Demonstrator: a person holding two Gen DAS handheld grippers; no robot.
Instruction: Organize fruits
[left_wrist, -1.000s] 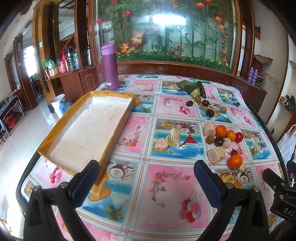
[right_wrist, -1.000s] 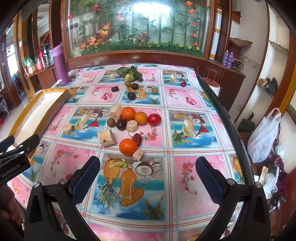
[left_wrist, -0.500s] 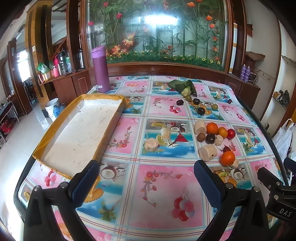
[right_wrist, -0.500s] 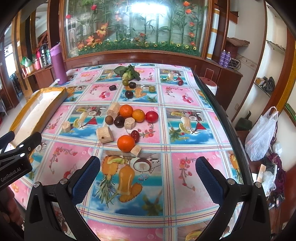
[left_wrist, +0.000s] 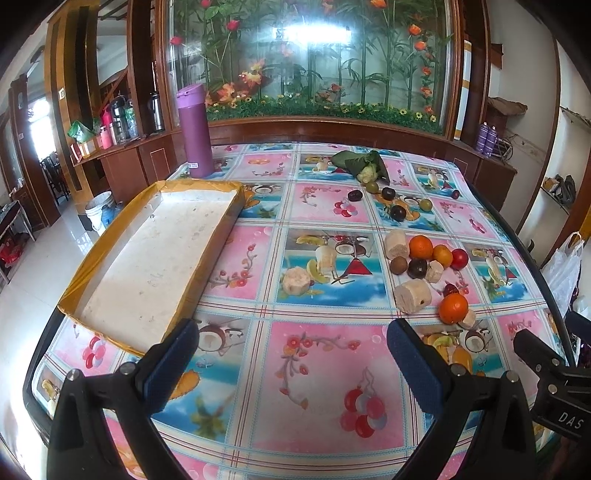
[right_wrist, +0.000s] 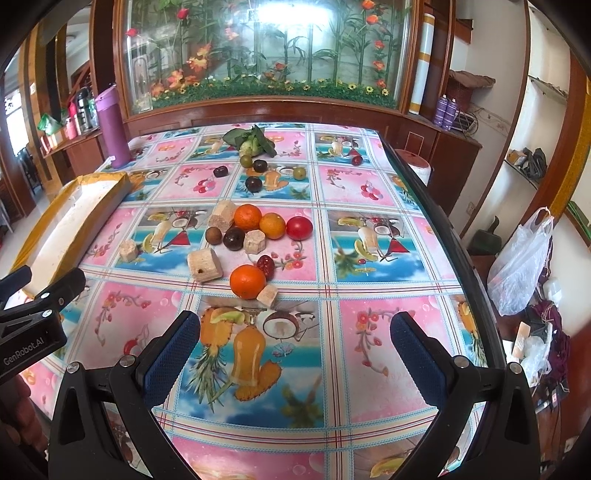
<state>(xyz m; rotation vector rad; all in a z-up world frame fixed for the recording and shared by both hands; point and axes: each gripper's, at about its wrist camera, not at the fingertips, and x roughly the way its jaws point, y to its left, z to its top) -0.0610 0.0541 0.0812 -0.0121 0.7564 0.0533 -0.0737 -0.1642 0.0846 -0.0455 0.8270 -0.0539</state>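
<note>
Two claws, the left gripper (left_wrist: 293, 360) and right gripper (right_wrist: 295, 352), gape wide, holding nothing. The fruits (right_wrist: 247, 281) sit mid-frame; the tray (left_wrist: 155, 258) waits at left, likely for them.

That tablecloth (right_wrist: 354, 184) is loud: pink and blue squares with printed fruit, coconuts and flowers, split by red-and-white plaid lines. The tray (left_wrist: 122, 284) is white inside with a yellow-orange rim. Fruit is bright orange (right_wrist: 247, 281), one red tomato (right_wrist: 299, 228), some dark purple plums (right_wrist: 233, 238), plus pale tan chunks (right_wrist: 204, 264). Purple flask (left_wrist: 195, 129) at the back. Tongs (right_wrist: 295, 343) are black with blue pads (right_wrist: 170, 354).
</note>
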